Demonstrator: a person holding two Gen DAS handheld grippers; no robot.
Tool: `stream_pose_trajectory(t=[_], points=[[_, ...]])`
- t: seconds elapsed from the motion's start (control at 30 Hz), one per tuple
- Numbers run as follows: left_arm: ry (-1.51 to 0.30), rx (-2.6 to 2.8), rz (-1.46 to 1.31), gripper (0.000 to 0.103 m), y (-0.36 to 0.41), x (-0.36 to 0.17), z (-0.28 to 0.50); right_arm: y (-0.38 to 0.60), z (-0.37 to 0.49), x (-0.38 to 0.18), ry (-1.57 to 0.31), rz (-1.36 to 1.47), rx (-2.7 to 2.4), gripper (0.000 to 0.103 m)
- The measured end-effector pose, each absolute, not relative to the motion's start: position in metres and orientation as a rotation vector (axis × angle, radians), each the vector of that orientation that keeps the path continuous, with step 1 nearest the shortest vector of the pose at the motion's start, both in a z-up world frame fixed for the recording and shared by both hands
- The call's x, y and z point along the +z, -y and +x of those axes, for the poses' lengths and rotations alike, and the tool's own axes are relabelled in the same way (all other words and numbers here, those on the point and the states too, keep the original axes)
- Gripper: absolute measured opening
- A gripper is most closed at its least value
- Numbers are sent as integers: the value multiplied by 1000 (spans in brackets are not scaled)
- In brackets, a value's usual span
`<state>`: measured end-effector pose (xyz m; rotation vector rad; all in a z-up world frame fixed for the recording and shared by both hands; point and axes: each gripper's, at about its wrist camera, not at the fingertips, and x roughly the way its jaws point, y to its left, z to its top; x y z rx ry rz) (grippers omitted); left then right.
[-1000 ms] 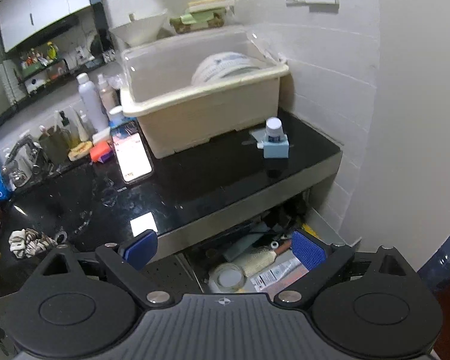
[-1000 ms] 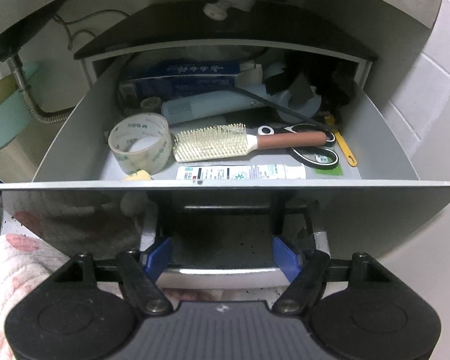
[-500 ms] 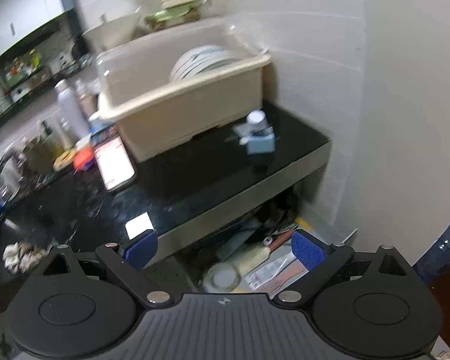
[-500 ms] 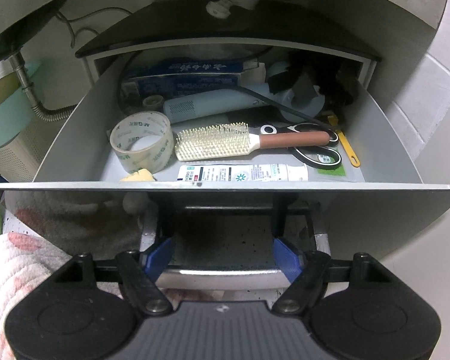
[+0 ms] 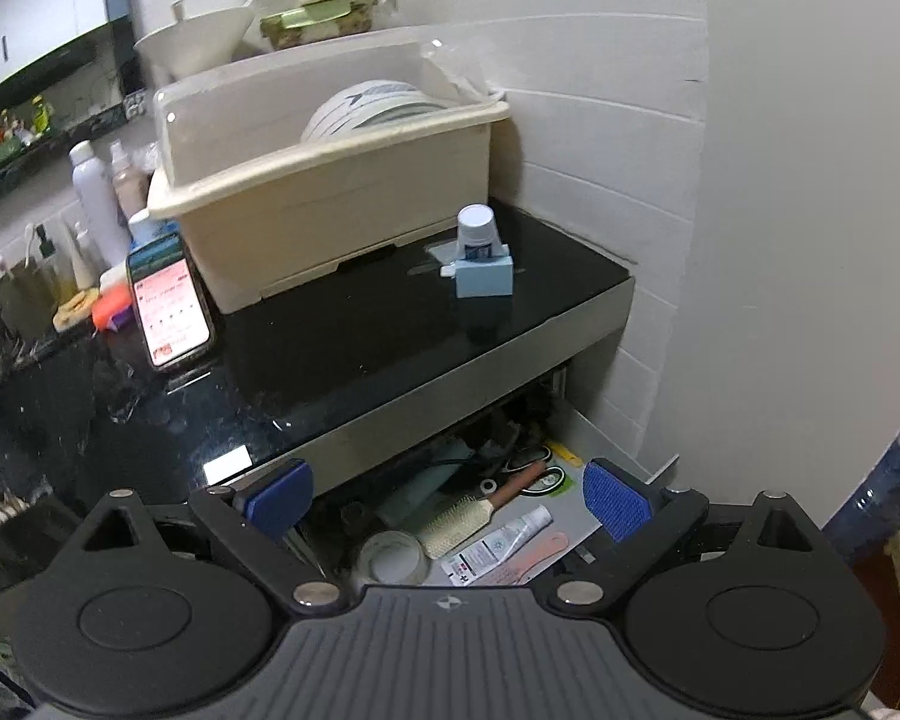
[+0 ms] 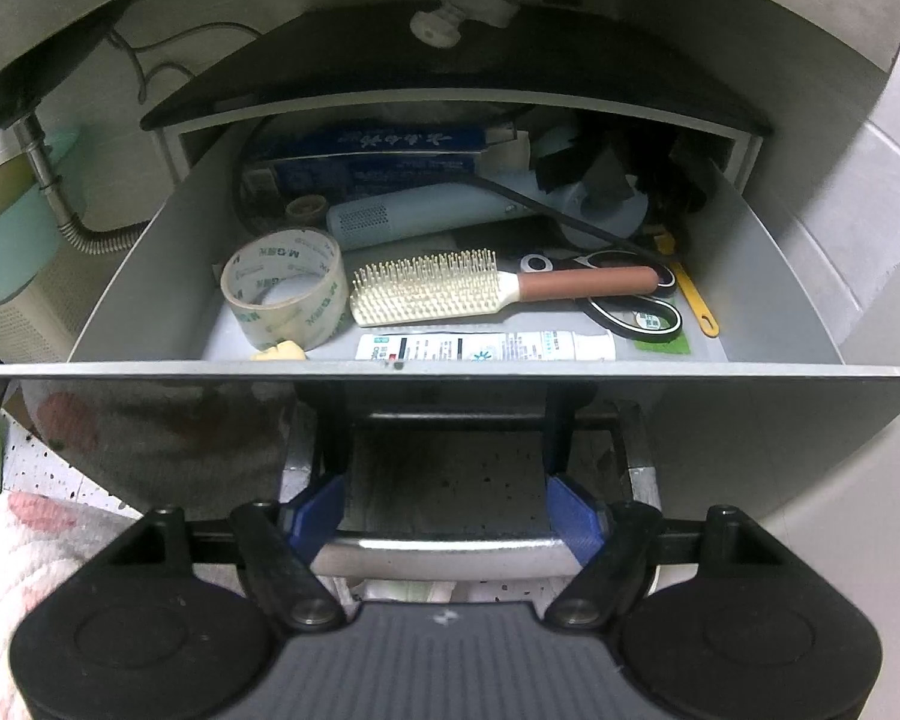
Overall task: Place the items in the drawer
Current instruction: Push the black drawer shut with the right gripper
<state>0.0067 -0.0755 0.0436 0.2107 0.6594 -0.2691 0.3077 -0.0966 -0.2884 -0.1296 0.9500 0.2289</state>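
Note:
The grey drawer point(image 6: 150, 252) stands pulled out under the black counter point(image 5: 354, 336). In it lie a tape roll point(image 6: 282, 288), a cream hairbrush point(image 6: 432, 288), a toothpaste tube point(image 6: 486, 347), scissors point(image 6: 642, 312) and a blue box point(image 6: 378, 153). My right gripper point(image 6: 447, 516) is open, its blue pads either side of the drawer's chrome handle point(image 6: 450, 549). My left gripper point(image 5: 447, 498) is open and empty above the drawer point(image 5: 606, 438), facing the counter. A small white-capped bottle on a pale blue box point(image 5: 483, 255) stands on the counter.
A beige dish tub point(image 5: 330, 198) with plates sits at the counter's back. A lit phone point(image 5: 168, 300) leans beside it, with bottles point(image 5: 93, 198) further left. A white tiled wall point(image 5: 618, 138) bounds the right. A pipe point(image 6: 48, 192) runs left of the drawer.
My left gripper has shifted, so the counter and bottle now sit more to the centre and the open drawer shows more. The right gripper holds its place at the handle.

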Motion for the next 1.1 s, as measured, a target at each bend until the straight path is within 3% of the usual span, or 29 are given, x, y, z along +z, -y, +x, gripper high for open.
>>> stream_pose_trajectory(t=[0.47, 1.1], points=[[-731, -185, 76, 98, 39, -4, 18, 99, 298, -288, -943, -134, 231, 75], [-687, -161, 12, 98, 14, -60, -20, 97, 305, -288, -934, -134, 232, 75]])
